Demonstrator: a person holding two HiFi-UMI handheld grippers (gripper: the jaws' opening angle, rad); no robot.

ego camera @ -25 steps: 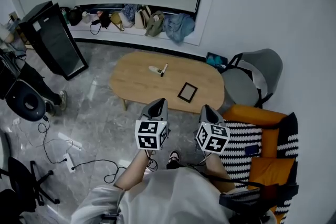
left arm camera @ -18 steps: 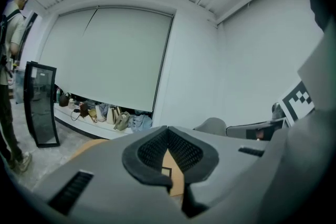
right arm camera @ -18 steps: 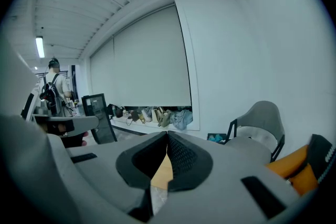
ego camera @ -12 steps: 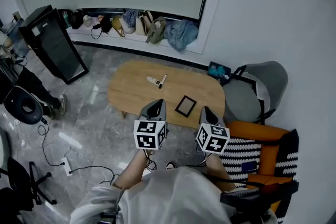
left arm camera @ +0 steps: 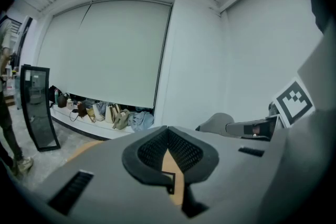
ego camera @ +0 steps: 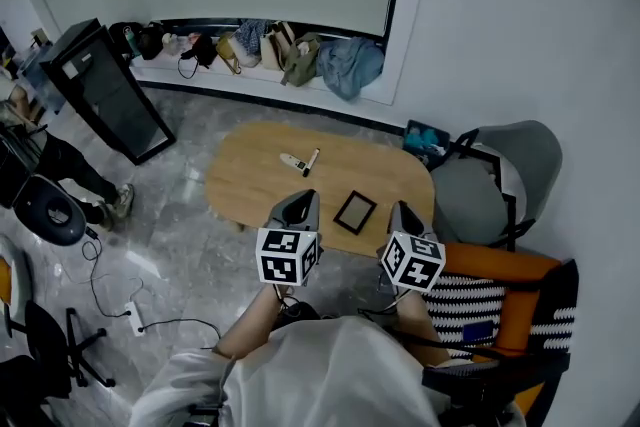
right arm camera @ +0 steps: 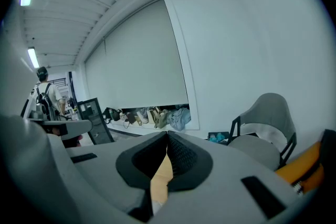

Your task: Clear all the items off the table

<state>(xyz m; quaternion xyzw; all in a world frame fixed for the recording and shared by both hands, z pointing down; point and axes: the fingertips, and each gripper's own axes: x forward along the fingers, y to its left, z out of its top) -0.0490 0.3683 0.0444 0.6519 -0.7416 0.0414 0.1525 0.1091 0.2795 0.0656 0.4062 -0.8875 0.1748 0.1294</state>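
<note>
Oval wooden table (ego camera: 250, 183) holds a small black-framed panel (ego camera: 355, 211) near its front edge, and a pen (ego camera: 312, 159) beside a white stick (ego camera: 292, 159) at mid-table. Left gripper (ego camera: 299, 200) and right gripper (ego camera: 402, 209) hover at the near edge, jaws together, empty.

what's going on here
A person holds a gripper in each hand in front of a low oval wooden table. The left gripper and right gripper are both shut and empty, pointed toward it. Nothing is cleared yet: a black-framed rectangle, a marker and a small white object lie on top.
</note>
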